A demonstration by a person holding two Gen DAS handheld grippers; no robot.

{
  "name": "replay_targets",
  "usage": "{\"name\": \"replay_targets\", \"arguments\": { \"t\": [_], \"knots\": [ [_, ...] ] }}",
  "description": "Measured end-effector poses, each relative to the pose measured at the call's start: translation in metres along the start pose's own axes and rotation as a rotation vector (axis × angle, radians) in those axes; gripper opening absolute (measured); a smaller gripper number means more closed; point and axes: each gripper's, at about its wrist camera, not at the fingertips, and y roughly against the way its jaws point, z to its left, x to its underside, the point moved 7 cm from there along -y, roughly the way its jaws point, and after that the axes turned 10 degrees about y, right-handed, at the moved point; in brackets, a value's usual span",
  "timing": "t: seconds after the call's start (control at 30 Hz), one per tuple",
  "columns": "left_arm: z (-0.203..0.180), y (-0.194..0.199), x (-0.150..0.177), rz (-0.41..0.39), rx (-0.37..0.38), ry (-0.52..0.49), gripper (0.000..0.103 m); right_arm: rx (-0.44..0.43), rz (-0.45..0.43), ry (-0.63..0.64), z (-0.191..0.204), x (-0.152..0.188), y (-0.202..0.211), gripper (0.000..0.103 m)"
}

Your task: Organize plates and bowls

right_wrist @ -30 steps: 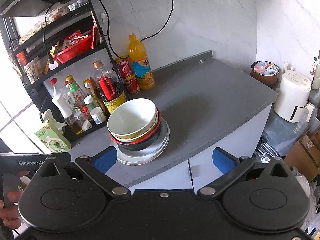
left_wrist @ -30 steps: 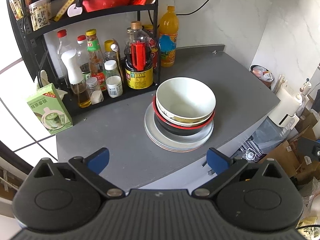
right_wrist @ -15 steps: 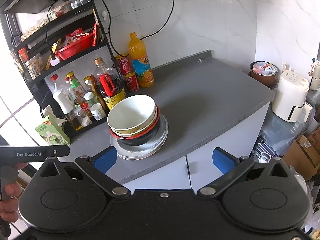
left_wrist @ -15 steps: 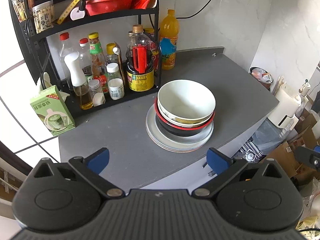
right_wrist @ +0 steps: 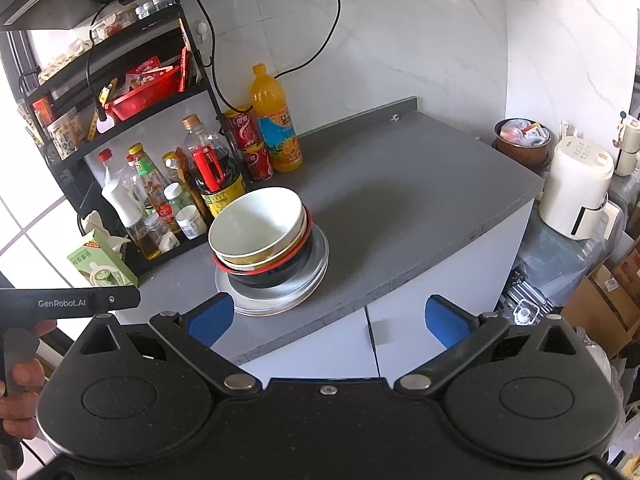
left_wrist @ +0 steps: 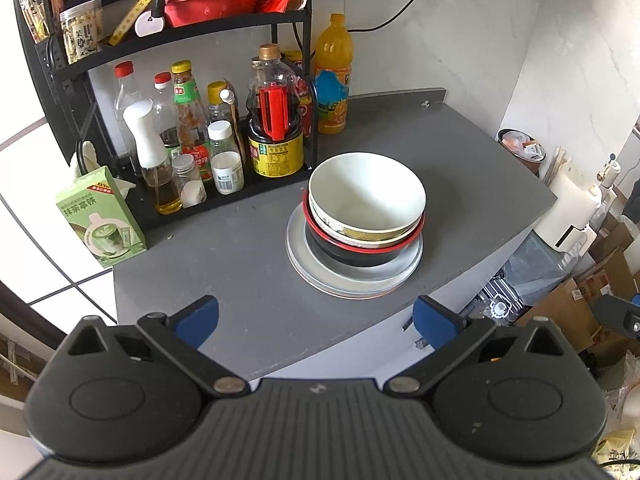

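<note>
Bowls [left_wrist: 366,200] nested on plates [left_wrist: 354,276] near worktop [left_wrist: 248,280] front edge. Left gripper [left_wrist: 316,316] and right gripper [right_wrist: 328,318] both released, empty, hovering short of the front edge.

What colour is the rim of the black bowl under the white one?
Red, on the black bowl beneath the white bowl; clearest in the left wrist view.
</note>
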Motion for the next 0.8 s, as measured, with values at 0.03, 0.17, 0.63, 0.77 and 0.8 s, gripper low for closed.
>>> {"name": "replay_targets", "arguments": {
  "t": [0.03,0.17,0.63,0.77,0.8],
  "knots": [
    [0.0,0.0,-0.001,-0.001,-0.001,0.003,0.102,0.002,-0.001,0.0,0.0,0.0,0.0,0.103],
    [0.0,-0.004,-0.002,0.004,0.005,0.008,0.102,0.001,-0.004,-0.007,-0.003,0.0,0.002,0.103],
    [0.004,-0.019,-0.002,0.036,-0.002,0.001,0.102,0.021,0.005,-0.034,-0.01,0.003,0.0,0.103],
    [0.003,-0.019,-0.003,0.036,0.003,-0.008,0.102,0.025,0.013,-0.051,-0.011,0.005,0.0,0.103],
    [0.004,-0.018,-0.004,0.034,0.003,-0.005,0.102,0.02,0.017,-0.062,-0.011,0.005,0.0,0.103]
  ]
}}
